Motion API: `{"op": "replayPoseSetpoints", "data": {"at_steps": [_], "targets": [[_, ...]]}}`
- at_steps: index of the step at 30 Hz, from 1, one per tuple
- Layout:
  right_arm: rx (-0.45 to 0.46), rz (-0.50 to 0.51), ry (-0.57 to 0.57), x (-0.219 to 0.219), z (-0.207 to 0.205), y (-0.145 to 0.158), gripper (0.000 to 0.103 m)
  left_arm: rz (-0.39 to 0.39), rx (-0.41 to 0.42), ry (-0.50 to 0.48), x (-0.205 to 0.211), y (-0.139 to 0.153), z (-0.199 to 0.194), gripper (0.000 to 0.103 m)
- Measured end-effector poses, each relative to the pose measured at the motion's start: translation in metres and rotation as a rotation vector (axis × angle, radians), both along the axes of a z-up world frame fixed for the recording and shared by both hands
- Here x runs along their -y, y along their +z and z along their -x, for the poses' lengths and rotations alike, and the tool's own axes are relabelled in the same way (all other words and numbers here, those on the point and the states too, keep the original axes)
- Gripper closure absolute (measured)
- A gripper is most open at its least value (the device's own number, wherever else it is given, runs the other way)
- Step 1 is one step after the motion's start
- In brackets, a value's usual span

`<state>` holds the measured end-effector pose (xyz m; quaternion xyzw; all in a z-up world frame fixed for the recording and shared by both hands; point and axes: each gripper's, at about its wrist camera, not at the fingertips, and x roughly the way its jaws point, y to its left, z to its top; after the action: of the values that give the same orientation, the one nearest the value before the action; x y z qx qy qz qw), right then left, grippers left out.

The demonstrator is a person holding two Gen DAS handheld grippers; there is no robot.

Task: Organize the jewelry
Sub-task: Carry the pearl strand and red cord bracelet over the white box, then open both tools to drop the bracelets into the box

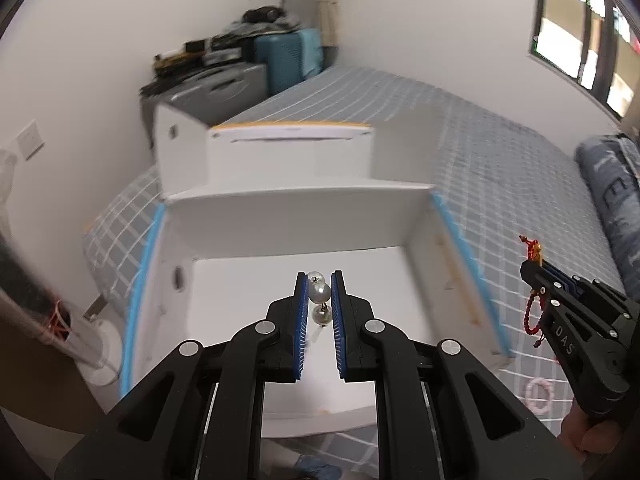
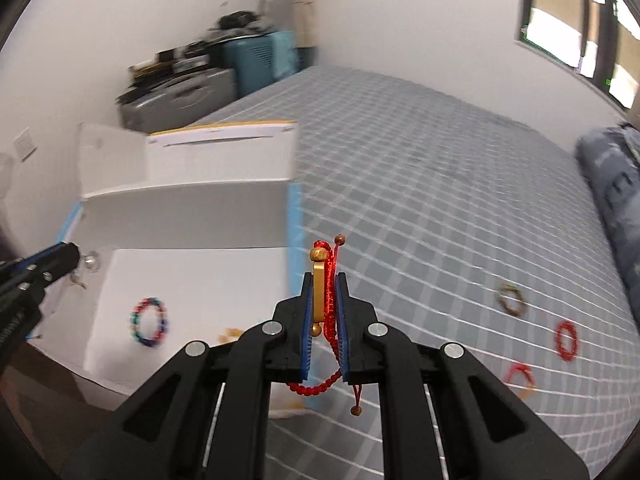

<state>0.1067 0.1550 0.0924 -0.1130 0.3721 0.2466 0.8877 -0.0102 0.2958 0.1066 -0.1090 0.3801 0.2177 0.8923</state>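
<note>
Left tool pinches pearl earrings above the white box to drop them in, while right tool, at three o'clock, clamps a red bracelet over the bed.

- Left wrist cam: sits behind the left gripper, looks forward and down along its black fingers with blue pads, straight into the open white cardboard box on the grey checked bedspread. Close to the box; its floor fills mid-frame.
- Right wrist cam: behind the right gripper, same heading, offset to the right; the box sits left of frame, bedspread ahead.
- Shared: box, bedspread, teal suitcase in the far corner, window at upper right.
- Each cam catches the other gripper at its frame edge.
</note>
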Motion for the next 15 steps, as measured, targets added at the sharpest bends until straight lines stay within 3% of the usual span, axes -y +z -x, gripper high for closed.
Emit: {"op": "replayPoseSetpoints", "data": {"at_steps": [8,15], "targets": [[-0.070,0.035,0.074,-0.061,0.000,-0.024,0.093,0.025,-0.066,0.066,-0.048,-0.026,0.000,0.092],[-0.140,0.071,0.073,-0.080,-0.012,-0.049,0.092,0.059,-0.110,0.062,-0.060,-0.046,-0.011,0.092]]}}
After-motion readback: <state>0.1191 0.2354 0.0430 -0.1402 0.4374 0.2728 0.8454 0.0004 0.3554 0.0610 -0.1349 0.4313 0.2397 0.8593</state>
